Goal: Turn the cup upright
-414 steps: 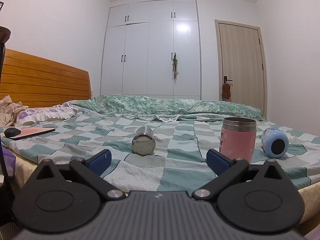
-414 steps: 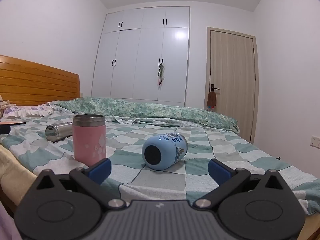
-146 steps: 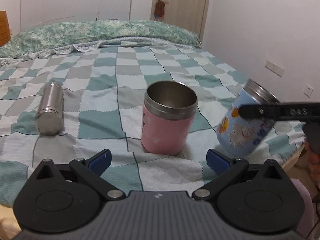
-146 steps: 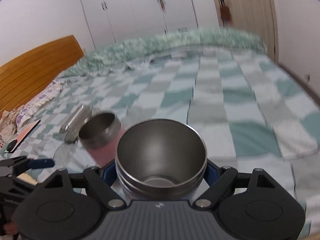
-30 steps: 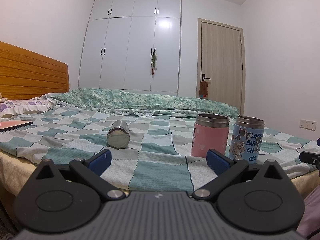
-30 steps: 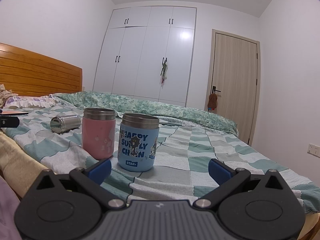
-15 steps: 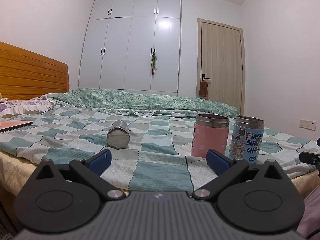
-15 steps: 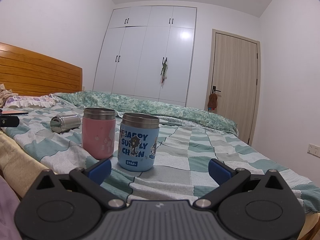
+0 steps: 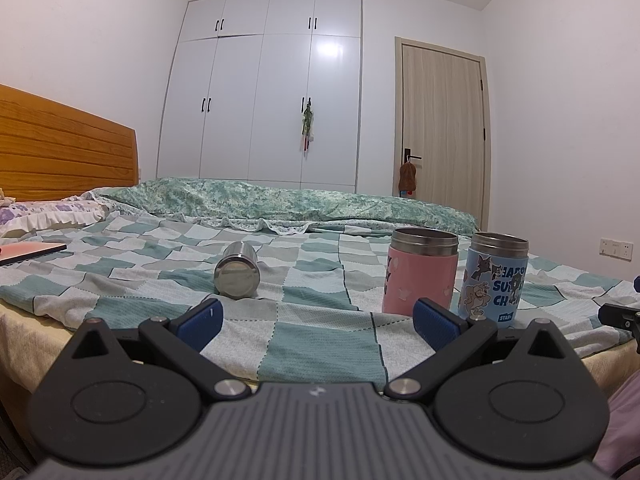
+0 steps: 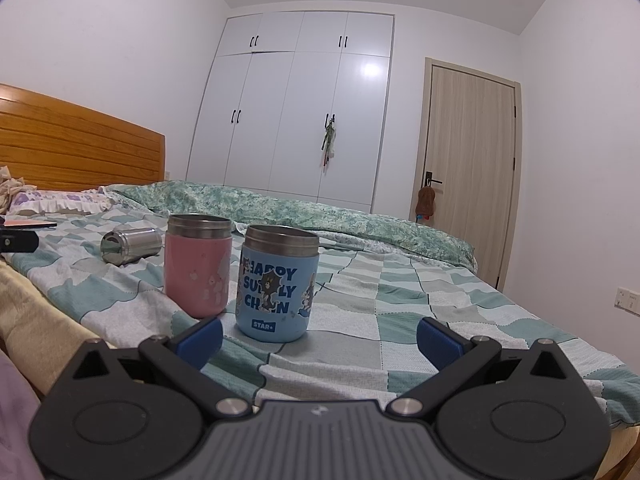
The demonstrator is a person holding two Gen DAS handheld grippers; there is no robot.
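Your left gripper [image 9: 316, 320] and right gripper [image 10: 319, 338] spread wide, empty, blue cartoon cup [image 10: 278, 282] upright beside pink cup [image 10: 198, 266], steel cup [image 9: 237, 276] on its side.

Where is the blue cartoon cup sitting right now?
The blue cup stands upright on the checkered bedspread, close beside the pink cup; in the right wrist view it is left of centre, just ahead of the open right claw.

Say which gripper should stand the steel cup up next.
Left, probably. The steel cup lies on its side just ahead of the open left gripper; the right gripper faces the upright blue cup.
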